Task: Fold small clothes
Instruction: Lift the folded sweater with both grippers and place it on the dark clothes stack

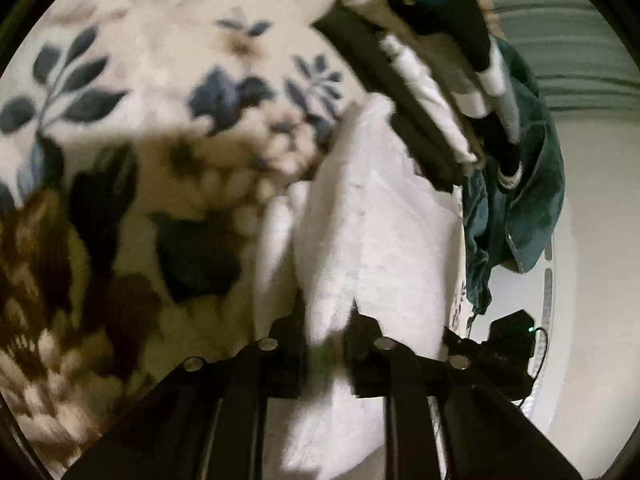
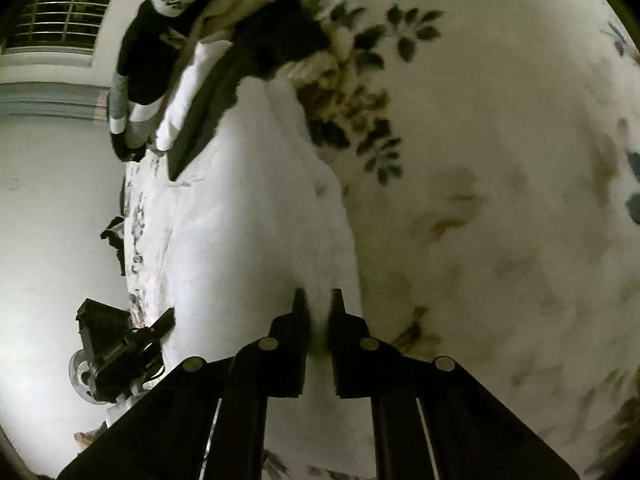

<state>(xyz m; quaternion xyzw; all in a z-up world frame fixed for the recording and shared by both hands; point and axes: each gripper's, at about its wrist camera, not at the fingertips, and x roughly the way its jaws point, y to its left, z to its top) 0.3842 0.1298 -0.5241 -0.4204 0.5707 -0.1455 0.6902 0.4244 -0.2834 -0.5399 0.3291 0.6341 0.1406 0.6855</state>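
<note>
Cloth (image 1: 360, 216), white, is pinched in your left gripper (image 1: 326, 320) and right gripper (image 2: 318, 304), above the floral blanket (image 2: 500, 160); clothes pile (image 1: 460, 80) far.

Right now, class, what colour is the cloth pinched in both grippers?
White: the cloth is plain white, clearest in the right wrist view.

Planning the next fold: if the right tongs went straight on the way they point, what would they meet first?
More of the white cloth the right tongs already pinch; beyond it, probably the dark clothes pile, though depth is unclear.
</note>
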